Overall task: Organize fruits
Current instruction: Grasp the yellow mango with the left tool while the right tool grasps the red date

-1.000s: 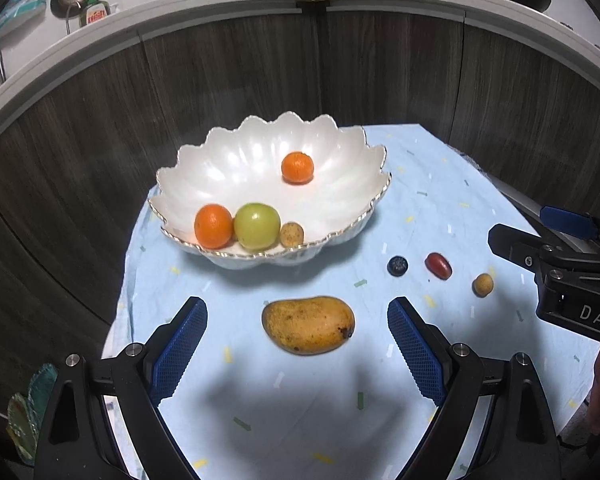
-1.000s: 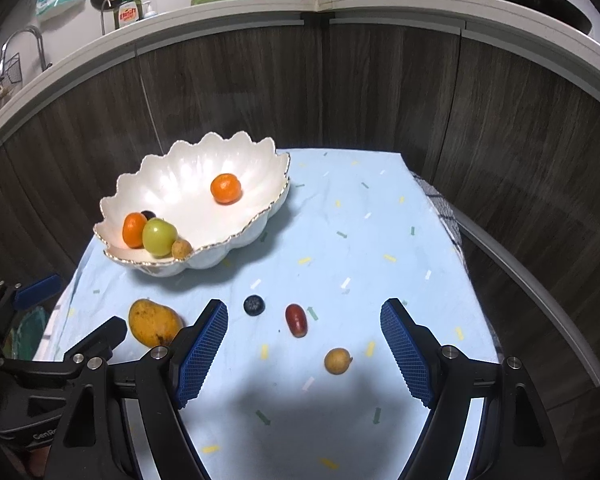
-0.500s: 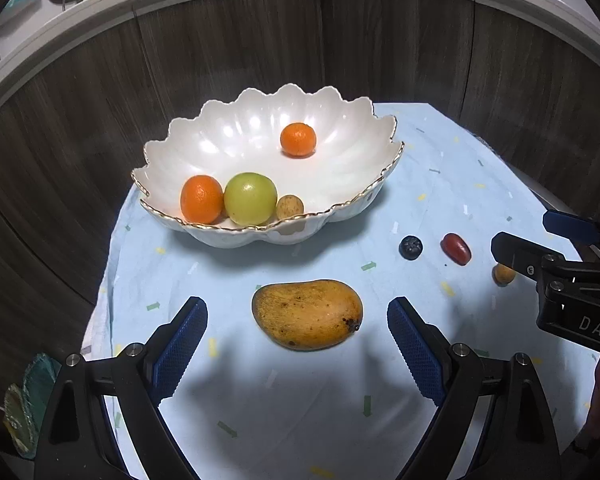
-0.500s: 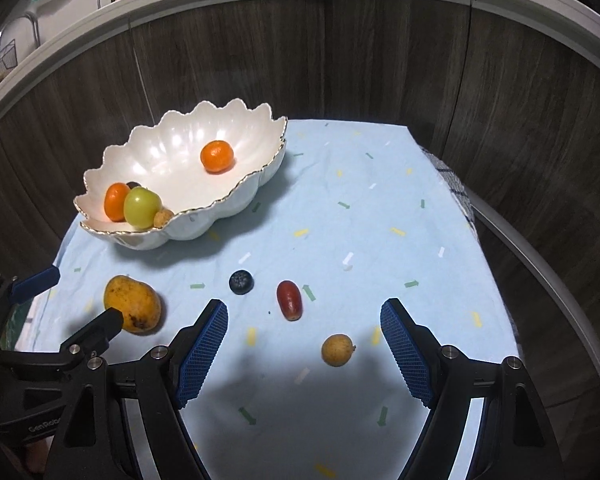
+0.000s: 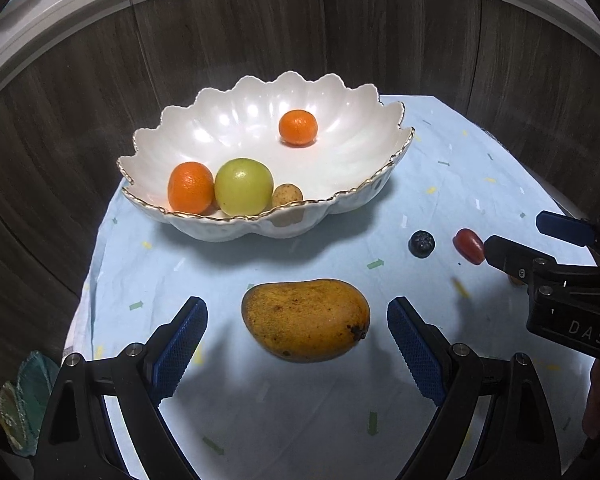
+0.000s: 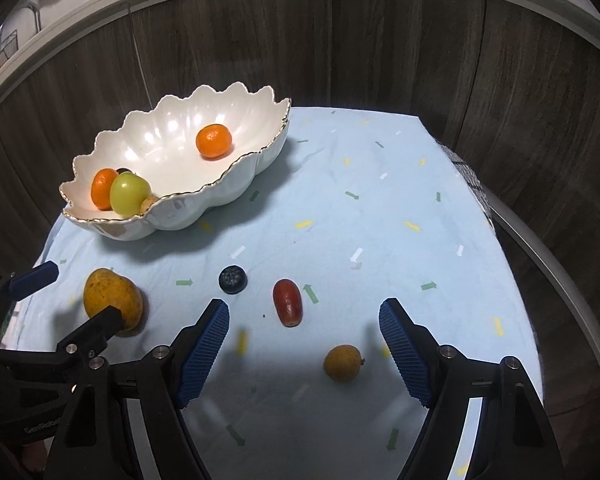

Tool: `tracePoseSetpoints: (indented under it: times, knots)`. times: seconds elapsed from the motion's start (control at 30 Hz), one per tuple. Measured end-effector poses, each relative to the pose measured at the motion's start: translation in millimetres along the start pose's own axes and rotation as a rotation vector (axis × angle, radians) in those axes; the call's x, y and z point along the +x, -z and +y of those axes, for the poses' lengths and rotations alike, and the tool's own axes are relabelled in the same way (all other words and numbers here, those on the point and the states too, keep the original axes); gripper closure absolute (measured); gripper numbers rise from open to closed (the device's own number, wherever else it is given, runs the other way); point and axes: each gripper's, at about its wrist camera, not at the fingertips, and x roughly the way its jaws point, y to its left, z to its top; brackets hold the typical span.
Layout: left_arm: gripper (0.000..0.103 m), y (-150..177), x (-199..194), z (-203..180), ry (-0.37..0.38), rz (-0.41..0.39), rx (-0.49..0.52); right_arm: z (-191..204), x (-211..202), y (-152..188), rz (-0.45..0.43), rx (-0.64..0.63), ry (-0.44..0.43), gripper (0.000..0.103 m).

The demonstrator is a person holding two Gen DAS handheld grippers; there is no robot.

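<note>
Both grippers gape wide, holding nothing. My left gripper (image 5: 297, 344) straddles the mango (image 5: 305, 319) on the blue cloth (image 5: 228, 272), pads not touching. My right gripper (image 6: 304, 350) hovers near the longan (image 6: 343, 362), red grape (image 6: 287, 307) and blueberry (image 6: 232, 279). Two oranges, a green fruit and another longan sit in the white scalloped bowl (image 5: 340, 200)
</note>
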Motion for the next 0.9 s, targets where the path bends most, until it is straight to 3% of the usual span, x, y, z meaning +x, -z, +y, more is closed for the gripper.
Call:
tracePoseSetpoints:
  times: [0.4,0.9]
  knots:
    - [0.016,2.8,20.5,-1.1,0.005,0.028,-0.002,4.3,23.3,-2.5,0.025,-0.032,-0.016,0.043]
    - [0.023,5.2,40.3,-1.5,0.023,0.069,-0.021,7.8,43.4,-2.4,0.052,-0.045,-0.029,0.057]
